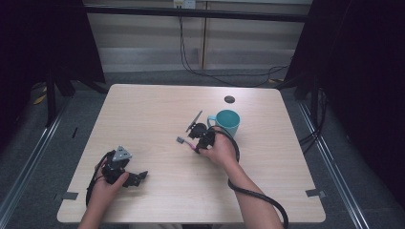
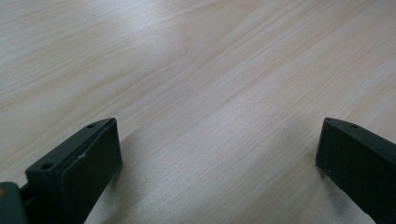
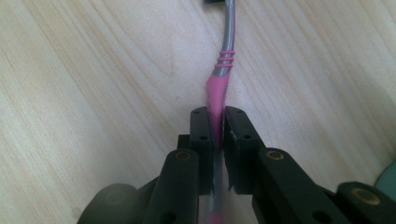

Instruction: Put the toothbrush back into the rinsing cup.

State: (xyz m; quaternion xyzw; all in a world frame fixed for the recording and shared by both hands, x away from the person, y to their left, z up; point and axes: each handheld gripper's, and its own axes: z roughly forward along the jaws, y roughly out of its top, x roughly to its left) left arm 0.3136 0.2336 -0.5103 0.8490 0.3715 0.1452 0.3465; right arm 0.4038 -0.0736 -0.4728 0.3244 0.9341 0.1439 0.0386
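On the tabletop [image 1: 157, 109] the mug [image 1: 228, 121] stands right of centre; the brush [image 1: 185, 142] lies just left of it, its handle between the right tongs [image 1: 195, 149]. The left tongs [image 1: 138, 177] rest near the front left corner, well apart from both

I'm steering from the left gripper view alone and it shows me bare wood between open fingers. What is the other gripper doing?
Observer: The right gripper is shut on a pink-and-grey toothbrush, clamped at its pink handle.
Operator: Where is the brush head pointing?
Observer: In the high view the dark head end points away from the hand, toward the table's left side.
Operator: Anything near it?
Observer: A teal mug stands upright just beyond the right hand.
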